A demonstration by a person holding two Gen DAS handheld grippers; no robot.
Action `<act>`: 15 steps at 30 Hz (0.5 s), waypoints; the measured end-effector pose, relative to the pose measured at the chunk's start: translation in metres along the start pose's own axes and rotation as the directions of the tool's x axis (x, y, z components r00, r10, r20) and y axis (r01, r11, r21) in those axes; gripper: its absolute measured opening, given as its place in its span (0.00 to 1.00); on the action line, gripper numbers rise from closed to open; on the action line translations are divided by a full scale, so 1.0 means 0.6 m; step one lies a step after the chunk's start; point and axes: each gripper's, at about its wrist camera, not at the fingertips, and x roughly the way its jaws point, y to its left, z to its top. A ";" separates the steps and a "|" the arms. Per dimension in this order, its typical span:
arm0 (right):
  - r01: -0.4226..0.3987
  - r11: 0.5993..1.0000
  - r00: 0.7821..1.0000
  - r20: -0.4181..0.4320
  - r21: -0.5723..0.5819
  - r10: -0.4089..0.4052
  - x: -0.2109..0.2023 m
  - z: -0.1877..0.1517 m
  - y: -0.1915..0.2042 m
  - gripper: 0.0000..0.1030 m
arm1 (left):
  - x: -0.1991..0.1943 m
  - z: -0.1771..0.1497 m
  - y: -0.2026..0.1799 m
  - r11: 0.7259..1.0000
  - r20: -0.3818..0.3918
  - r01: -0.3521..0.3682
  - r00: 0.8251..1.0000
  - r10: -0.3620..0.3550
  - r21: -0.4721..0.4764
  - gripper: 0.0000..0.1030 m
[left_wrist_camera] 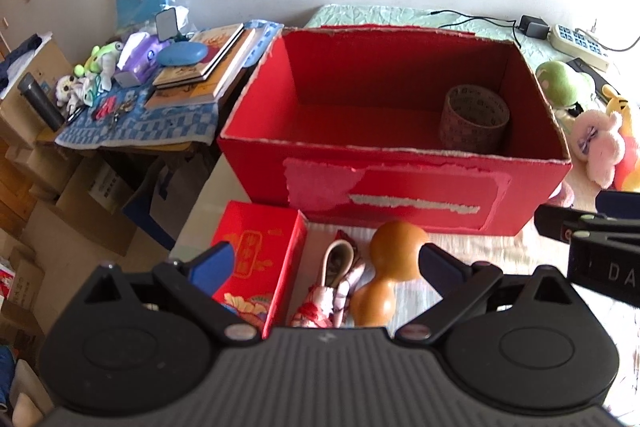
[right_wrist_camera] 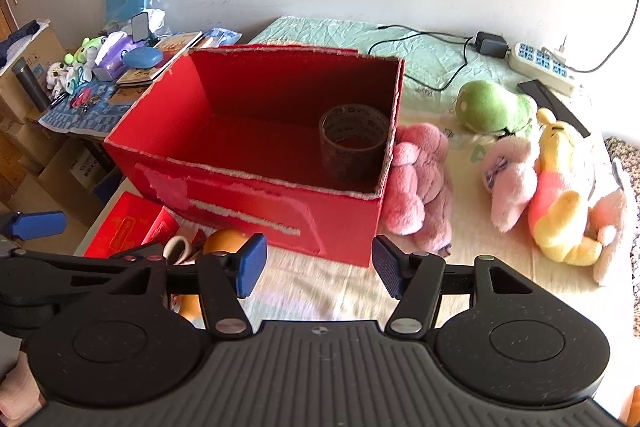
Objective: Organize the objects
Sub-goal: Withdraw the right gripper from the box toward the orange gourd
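Red cardboard box [left_wrist_camera: 394,183] sits on the bed straight ahead of both sets of fingers, top open, front label half torn off. Inside there's just a roll of brown tape [left_wrist_camera: 475,119], standing on end in the far right corner.

Left gripper [left_wrist_camera: 326,265] is spread wide and holding nothing. Right between its fingers [left_wrist_camera: 212,263] you can see a wooden gourd [left_wrist_camera: 386,273] lying on the bed and a pink tasselled pouch thing [left_wrist_camera: 338,281] touching it on the left. A smaller red gift box [left_wrist_camera: 260,267] sits just beside the left finger, partly behind it.

Right gripper [right_wrist_camera: 320,265] is also spread open and empty, pointed at the front right corner of the big box with only bedsheet between its fingers [right_wrist_camera: 251,265].

Beyond the right finger, soft toys are piled beside the box: a pink plush [right_wrist_camera: 420,179] touching the box wall, a Winnie the Pooh plush [right_wrist_camera: 564,187] and a green plush [right_wrist_camera: 494,107] further back.
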 end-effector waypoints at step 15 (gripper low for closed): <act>-0.059 0.992 0.994 -0.085 0.109 0.069 0.044 -0.043 -0.004 0.59 | 0.043 -0.040 0.002 0.999 -0.084 0.015 0.996 -0.012 0.030 0.96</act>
